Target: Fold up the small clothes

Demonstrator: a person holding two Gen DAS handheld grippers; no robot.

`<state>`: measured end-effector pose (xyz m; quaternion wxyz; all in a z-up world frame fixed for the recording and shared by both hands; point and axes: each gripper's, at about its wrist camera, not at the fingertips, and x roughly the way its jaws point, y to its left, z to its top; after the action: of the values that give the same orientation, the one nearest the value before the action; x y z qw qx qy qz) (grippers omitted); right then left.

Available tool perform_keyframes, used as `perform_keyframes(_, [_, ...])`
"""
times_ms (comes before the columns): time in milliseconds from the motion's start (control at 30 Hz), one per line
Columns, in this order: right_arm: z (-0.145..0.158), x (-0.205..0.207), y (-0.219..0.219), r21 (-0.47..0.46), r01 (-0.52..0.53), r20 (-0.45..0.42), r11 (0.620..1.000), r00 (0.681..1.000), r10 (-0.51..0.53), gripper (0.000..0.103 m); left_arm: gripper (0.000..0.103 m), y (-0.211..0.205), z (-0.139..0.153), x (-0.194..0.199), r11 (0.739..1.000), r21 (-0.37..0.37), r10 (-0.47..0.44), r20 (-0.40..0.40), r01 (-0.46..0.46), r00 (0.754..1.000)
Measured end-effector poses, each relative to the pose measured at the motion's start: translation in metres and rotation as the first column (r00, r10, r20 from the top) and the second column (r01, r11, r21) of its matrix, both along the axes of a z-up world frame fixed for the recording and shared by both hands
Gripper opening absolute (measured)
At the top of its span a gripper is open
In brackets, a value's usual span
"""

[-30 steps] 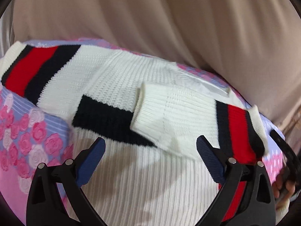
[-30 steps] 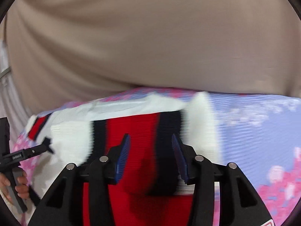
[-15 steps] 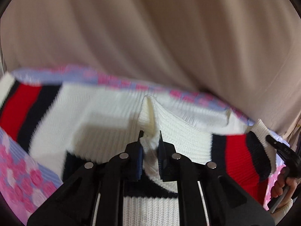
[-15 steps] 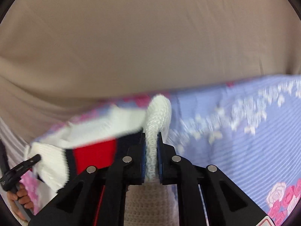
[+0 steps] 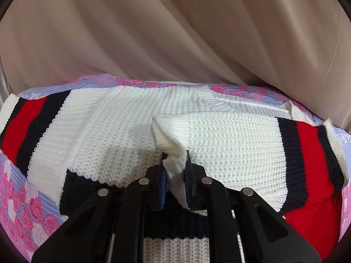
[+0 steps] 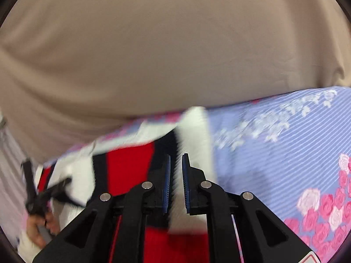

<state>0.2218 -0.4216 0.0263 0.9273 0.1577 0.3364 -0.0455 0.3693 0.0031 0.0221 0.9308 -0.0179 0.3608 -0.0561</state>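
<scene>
Left gripper (image 5: pixel 175 160): jaws pinch white cuff (image 5: pixel 173 153) of sweater (image 5: pixel 122 118).
Right gripper (image 6: pixel 176 164): jaws clamp sweater's hem (image 6: pixel 175 197) (view blurred).

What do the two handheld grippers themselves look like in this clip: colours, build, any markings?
Both match: the left gripper and right gripper have matte black angular linkage arms with round silver pivot pins and blue ridged pads on the fingers. A red-edged label corner shows at the right wrist view's lower edge. No cables visible.

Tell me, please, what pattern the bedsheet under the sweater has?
Lilac stripes with pink and white roses on the bedsheet, clearest in the right wrist view.
</scene>
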Motion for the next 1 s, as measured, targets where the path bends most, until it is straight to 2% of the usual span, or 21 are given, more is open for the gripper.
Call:
perform_keyframes(67, [-0.027,0.008,-0.005,-0.096,0.018,-0.136,0.995,0.990,-0.031,0.003,0.014,0.000,0.000,0.002,1.000,0.009,0.000,-0.001,0.000,1.000])
perform_keyframes(100, [-0.035,0.010,-0.011,-0.090,0.032,-0.148,0.995,0.988,-0.045,0.000,0.014,-0.003,0.000,0.002,1.000,0.007,-0.002,-0.004,0.002,1.000])
perform_keyframes(167, [-0.027,-0.001,-0.026,0.047,0.078,-0.108,0.996,0.991,-0.072,0.000,0.015,0.005,0.005,-0.002,1.000,-0.004,-0.006,-0.017,0.006,1.000])
perform_keyframes(200, [-0.017,-0.009,-0.026,0.076,0.101,-0.086,0.992,0.992,-0.094,0.000,0.015,0.009,0.008,-0.001,1.000,-0.006,-0.009,-0.021,0.009,1.000])
perform_keyframes(267, [-0.003,-0.015,-0.010,0.002,0.062,-0.044,0.998,0.997,-0.062,0.000,0.016,0.007,0.006,0.001,1.000,-0.003,-0.008,-0.023,0.008,1.000])
perform_keyframes(300, [-0.006,-0.012,0.000,-0.073,0.046,-0.060,0.996,0.997,-0.050,0.000,0.016,0.006,0.005,0.002,1.000,-0.005,-0.002,-0.022,0.002,1.000])
perform_keyframes(367, [-0.026,0.003,0.001,-0.189,0.049,-0.160,0.981,0.984,-0.080,0.000,0.017,0.005,0.003,0.004,1.000,-0.015,0.010,-0.019,-0.010,1.000])
perform_keyframes(400, [-0.025,0.005,0.004,-0.208,0.058,-0.134,0.976,0.987,-0.087,0.000,0.018,0.007,0.004,0.003,0.999,-0.033,0.010,-0.024,-0.011,1.000])
perform_keyframes(467, [-0.013,-0.002,0.013,-0.218,0.080,-0.132,0.973,0.985,-0.111,0.000,0.025,0.023,0.011,-0.004,0.994,-0.105,0.006,-0.046,-0.011,0.999])
perform_keyframes(533, [0.001,-0.017,0.027,-0.178,0.064,-0.107,0.982,0.991,-0.084,0.015,0.036,0.052,0.024,-0.015,0.985,-0.169,0.025,-0.030,-0.030,0.999])
perform_keyframes(567, [0.003,-0.026,0.033,-0.163,0.049,-0.104,0.985,0.992,-0.067,0.016,0.041,0.069,0.030,-0.021,0.982,-0.181,0.052,-0.013,-0.053,0.999])
perform_keyframes(633, [-0.001,-0.036,0.049,-0.138,0.014,-0.110,0.990,0.994,-0.030,0.021,0.066,0.114,0.044,-0.030,0.974,-0.183,0.146,0.032,-0.137,0.989])
perform_keyframes(700, [-0.013,-0.050,0.062,-0.114,-0.019,-0.134,0.993,0.991,0.004,0.023,0.070,0.166,0.053,-0.031,0.954,-0.151,0.270,0.066,-0.258,0.961])
perform_keyframes(767, [-0.029,-0.057,0.069,-0.093,-0.039,-0.151,0.995,0.988,0.024,0.024,0.074,0.221,0.052,-0.021,0.922,-0.127,0.375,0.044,-0.367,0.926])
perform_keyframes(833, [-0.039,-0.063,0.076,-0.105,-0.042,-0.158,0.994,0.987,0.025,0.028,0.074,0.269,0.045,-0.010,0.878,-0.122,0.467,0.008,-0.463,0.884])
perform_keyframes(900, [-0.039,-0.063,0.079,-0.131,-0.039,-0.145,0.991,0.989,0.020,0.033,0.074,0.319,0.033,0.002,0.819,-0.133,0.557,-0.045,-0.558,0.829])
perform_keyframes(933, [-0.040,-0.062,0.079,-0.132,-0.042,-0.145,0.990,0.989,0.023,0.039,0.074,0.343,0.027,0.006,0.788,-0.162,0.591,-0.069,-0.594,0.804])
perform_keyframes(1000, [-0.043,-0.062,0.079,-0.126,-0.045,-0.156,0.991,0.987,0.025,0.041,0.074,0.376,0.016,0.010,0.738,-0.216,0.630,-0.119,-0.640,0.767])
